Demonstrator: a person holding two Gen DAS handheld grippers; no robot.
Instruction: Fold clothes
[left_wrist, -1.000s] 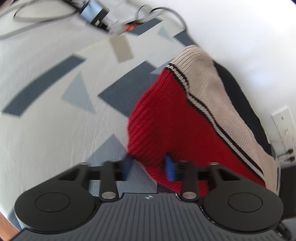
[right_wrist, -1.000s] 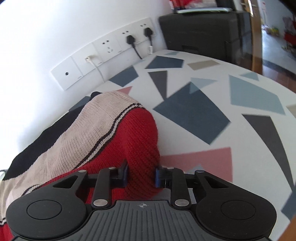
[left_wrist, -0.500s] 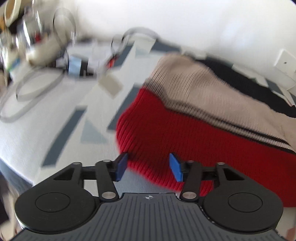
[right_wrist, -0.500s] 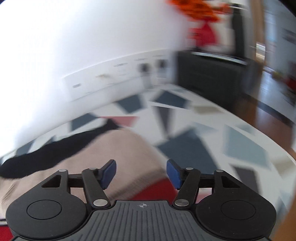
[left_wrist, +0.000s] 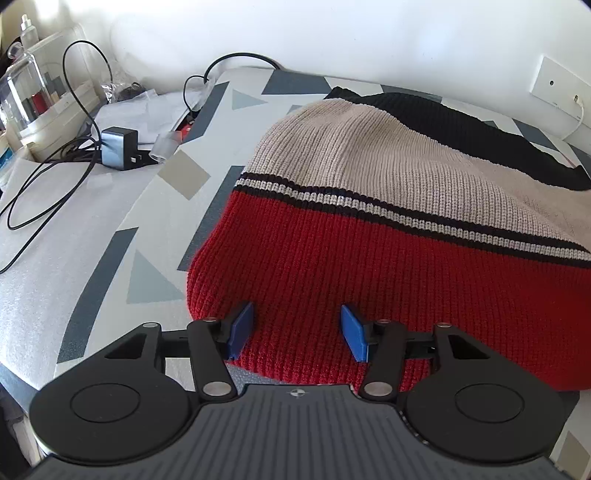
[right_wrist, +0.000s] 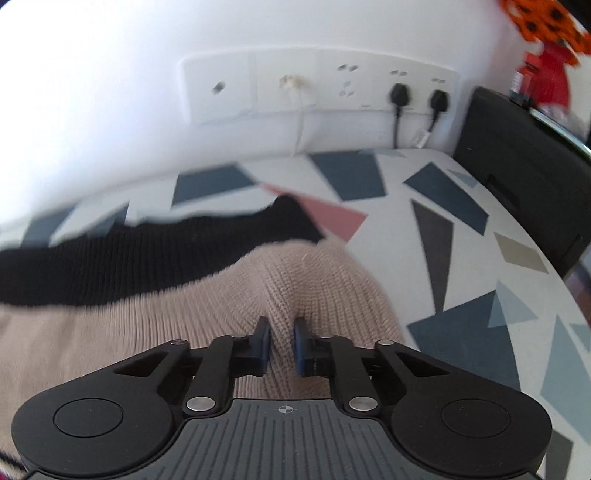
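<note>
A white wall with a row of sockets (right_wrist: 317, 88) backs a tabletop (left_wrist: 122, 229) covered in a cloth of grey and blue shapes. The knitted sweater (left_wrist: 388, 229), red, beige and black, lies folded on it, its black band toward the wall edge. The left hand-held gripper (left_wrist: 297, 332) tilts steeply down over the red hem near the front edge; its jaws have just been opening and stand apart, with the red knit below them, unpressed. The right hand-held gripper (right_wrist: 281, 345) angles down onto the beige band (right_wrist: 295, 288); its jaws have just closed and pinch a ridge of that knit. Cables (left_wrist: 55, 158) and a charger (left_wrist: 118, 147) lie at the tabletop's left side.
</note>
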